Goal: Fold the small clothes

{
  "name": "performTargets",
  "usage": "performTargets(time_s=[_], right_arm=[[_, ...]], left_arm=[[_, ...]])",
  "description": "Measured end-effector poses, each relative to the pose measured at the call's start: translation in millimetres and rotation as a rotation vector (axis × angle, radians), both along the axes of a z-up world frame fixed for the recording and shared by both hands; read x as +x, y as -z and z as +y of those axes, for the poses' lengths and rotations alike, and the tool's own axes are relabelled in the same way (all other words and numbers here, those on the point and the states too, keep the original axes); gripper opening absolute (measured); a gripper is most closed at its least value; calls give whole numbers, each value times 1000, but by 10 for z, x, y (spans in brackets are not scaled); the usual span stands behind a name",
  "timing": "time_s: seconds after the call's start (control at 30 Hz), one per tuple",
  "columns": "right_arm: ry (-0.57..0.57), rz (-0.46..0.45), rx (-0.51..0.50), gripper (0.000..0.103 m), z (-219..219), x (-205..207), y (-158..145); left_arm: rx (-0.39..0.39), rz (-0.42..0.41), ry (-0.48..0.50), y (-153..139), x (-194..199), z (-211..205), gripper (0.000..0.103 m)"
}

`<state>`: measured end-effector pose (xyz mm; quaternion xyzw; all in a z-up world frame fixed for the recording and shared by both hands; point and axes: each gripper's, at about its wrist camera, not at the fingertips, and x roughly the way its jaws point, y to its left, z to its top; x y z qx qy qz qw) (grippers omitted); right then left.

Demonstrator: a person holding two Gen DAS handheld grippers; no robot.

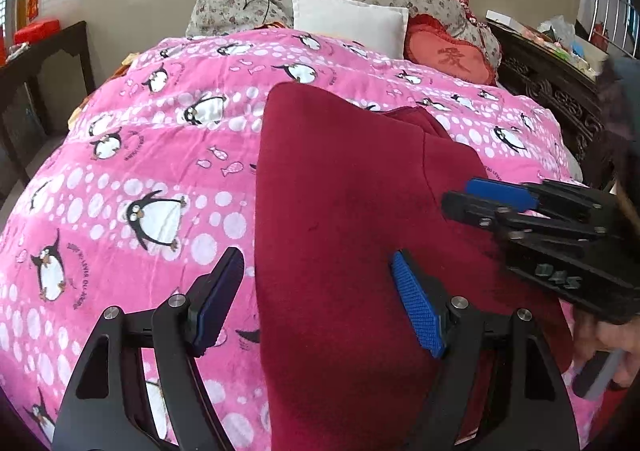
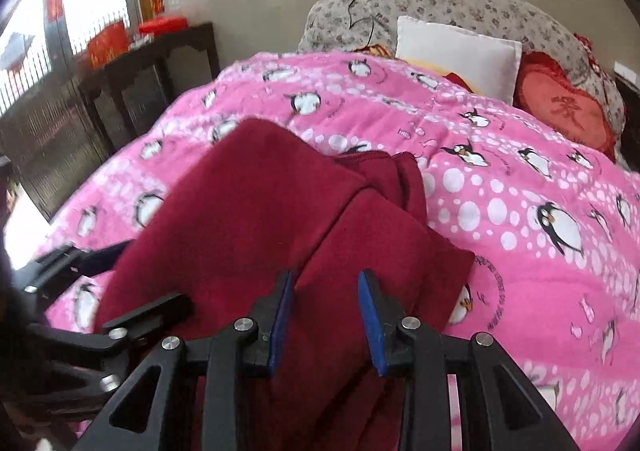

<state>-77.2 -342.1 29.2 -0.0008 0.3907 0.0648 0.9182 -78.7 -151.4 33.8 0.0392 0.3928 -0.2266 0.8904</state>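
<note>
Garment, left wrist view: a dark red fleece garment (image 1: 344,211) is seen spread on the pink penguin-print quilt (image 1: 140,155), reaching from the near edge of the picture up toward the middle of the bed; a second layer of the same cloth is folded over on its right side.
Left gripper, left wrist view: the left gripper (image 1: 318,299) is held wide apart, released; its left pad is over the quilt just beside the garment's left edge, its right pad over the red cloth, and nothing is pinched.
Right gripper, left wrist view: the right gripper (image 1: 474,197) is seen entering from the right, its tips over the garment's right part; contact with the cloth cannot be told from here.
Hand, left wrist view: part of a hand (image 1: 608,347) is seen at the right edge, below that gripper.
Background, left wrist view: a white pillow (image 1: 348,21) and a red heart-shaped cushion (image 1: 452,55) are seen at the head of the bed.
Garment, right wrist view: the red cloth (image 2: 256,219) fills the lower middle, its folded ridge running between the fingers.
Right gripper, right wrist view: the right gripper (image 2: 326,315) is narrowly parted, with a fold of cloth between the blue pads; whether the pads press on it cannot be told.
Left gripper, right wrist view: black parts of the left gripper (image 2: 72,255) are seen at the left, blurred.
</note>
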Motion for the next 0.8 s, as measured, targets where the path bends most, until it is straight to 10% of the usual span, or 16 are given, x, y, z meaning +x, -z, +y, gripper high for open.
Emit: performTargets(time_s=[0.8], right_arm=[[122, -128, 45, 47, 75, -1069, -431]], left_arm=[[-43, -140, -89, -476, -659, 214, 77]])
